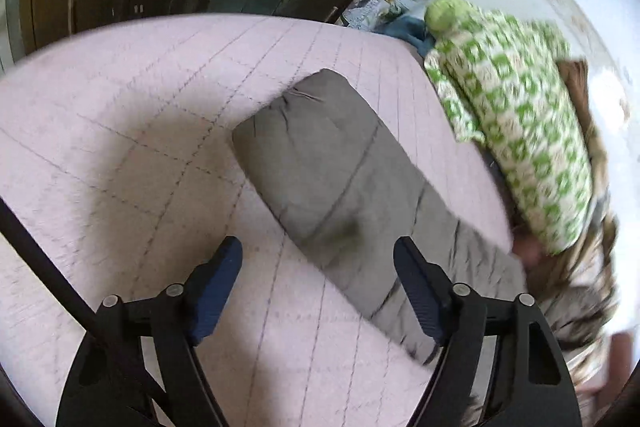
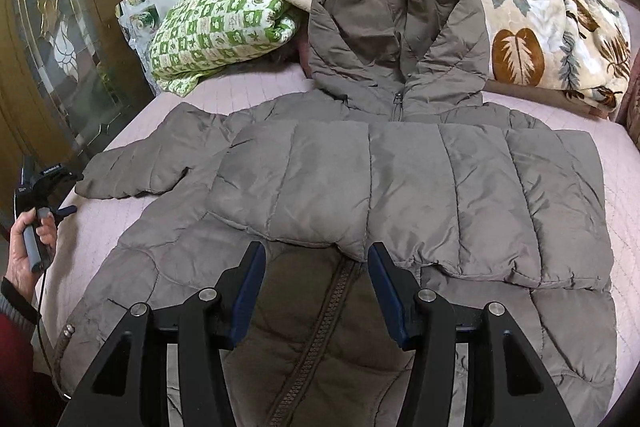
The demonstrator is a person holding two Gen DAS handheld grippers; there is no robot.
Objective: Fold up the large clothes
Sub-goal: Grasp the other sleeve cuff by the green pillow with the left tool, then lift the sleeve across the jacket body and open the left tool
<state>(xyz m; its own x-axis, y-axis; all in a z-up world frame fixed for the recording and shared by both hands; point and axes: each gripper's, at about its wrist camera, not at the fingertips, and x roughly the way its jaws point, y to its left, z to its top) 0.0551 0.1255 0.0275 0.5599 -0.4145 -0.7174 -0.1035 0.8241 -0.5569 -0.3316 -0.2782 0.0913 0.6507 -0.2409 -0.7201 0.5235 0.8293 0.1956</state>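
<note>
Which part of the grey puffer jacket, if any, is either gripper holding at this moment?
Neither. The left gripper and right gripper are both open and empty above the jacket, which lies on the bed.

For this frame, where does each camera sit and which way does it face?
Left wrist: on the left gripper, above the pink bedspread, angled down at the jacket's left sleeve and green pillow; only its open fingers show.
Right wrist: on the right gripper, low over the jacket, facing the hood and blanket; its open fingers and the person's left hand show.
Shared: jacket, sleeve, pillow, bedspread.
</note>
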